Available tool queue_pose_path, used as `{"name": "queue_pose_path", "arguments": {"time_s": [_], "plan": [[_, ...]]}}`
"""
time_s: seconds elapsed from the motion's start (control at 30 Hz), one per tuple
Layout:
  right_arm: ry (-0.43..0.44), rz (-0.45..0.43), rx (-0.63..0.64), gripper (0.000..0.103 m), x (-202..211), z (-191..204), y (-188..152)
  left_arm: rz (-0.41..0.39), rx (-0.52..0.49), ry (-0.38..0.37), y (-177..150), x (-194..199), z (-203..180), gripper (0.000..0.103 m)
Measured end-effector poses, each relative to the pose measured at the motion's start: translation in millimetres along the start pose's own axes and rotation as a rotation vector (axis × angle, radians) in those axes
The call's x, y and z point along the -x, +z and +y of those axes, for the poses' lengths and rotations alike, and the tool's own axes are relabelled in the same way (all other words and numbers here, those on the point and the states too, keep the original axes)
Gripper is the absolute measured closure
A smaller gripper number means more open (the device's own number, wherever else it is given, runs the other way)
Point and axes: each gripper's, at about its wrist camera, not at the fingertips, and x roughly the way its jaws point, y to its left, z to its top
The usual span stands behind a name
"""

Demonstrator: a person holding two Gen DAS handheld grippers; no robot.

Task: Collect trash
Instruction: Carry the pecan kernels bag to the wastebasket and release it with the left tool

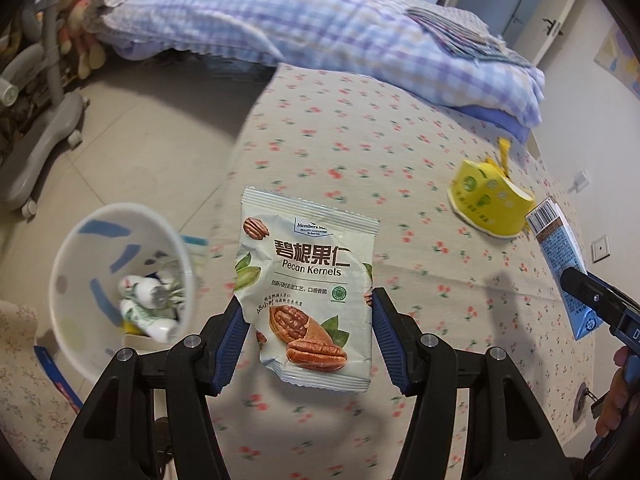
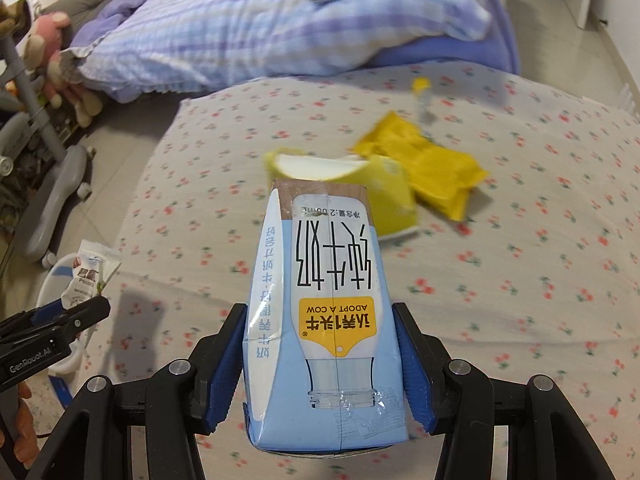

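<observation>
Jaws, left gripper (image 1: 306,322): clamped on nut packet (image 1: 308,280), bound for bin (image 1: 120,280) at nine o'clock.
Jaws, right gripper (image 2: 320,364): clamped on milk carton (image 2: 324,312), likewise trash.
Bed (image 1: 400,152): yellow cup (image 1: 488,204) at two o'clock, uncollected.

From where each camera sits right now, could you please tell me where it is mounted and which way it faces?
Left wrist: on the left gripper, angled down along its fingers at the held pecan packet, bed and white bin; a hand shows lower right.
Right wrist: on the right gripper, angled down at the gripped milk carton and yellow cup; a hand shows lower left.
Shared: each view shows the other gripper and its load, the bed and the yellow cup.
</observation>
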Motion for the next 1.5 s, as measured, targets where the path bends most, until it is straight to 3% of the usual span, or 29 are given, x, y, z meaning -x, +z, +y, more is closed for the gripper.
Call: {"name": "queue_pose_path", "arguments": {"time_s": [0.47,0.63,0.73,0.8,0.87,1.13,1.5], "plan": [[0.065,0.032,0.121,0.043,-35.8,89.5,5.1,-0.001,0.149,0.068,-8.4,12.2,112.0,0.04],[0.086,0.049,0.166,0.043,-52.2,121.6,4.5,-0.011,0.166,0.088,-7.1,10.5,136.0,0.039],[0.1,0.057,0.184,0.043,-60.7,137.3,3.8,-0.007,0.165,0.108,-5.0,7.5,144.0,0.027],[0.111,0.062,0.196,0.043,-66.3,148.4,2.7,-0.008,0.176,0.113,-5.3,6.6,150.7,0.012],[0.12,0.065,0.21,0.043,-70.9,158.4,1.6,-0.021,0.179,0.118,-6.4,9.1,156.3,0.01],[0.155,0.077,0.256,0.043,-82.9,190.8,-2.8,-0.043,0.176,0.211,-21.6,26.5,184.3,0.01],[0.213,0.115,0.333,0.043,-112.0,253.0,-14.4,-0.052,0.215,0.276,-50.5,41.2,231.7,0.01]]}}
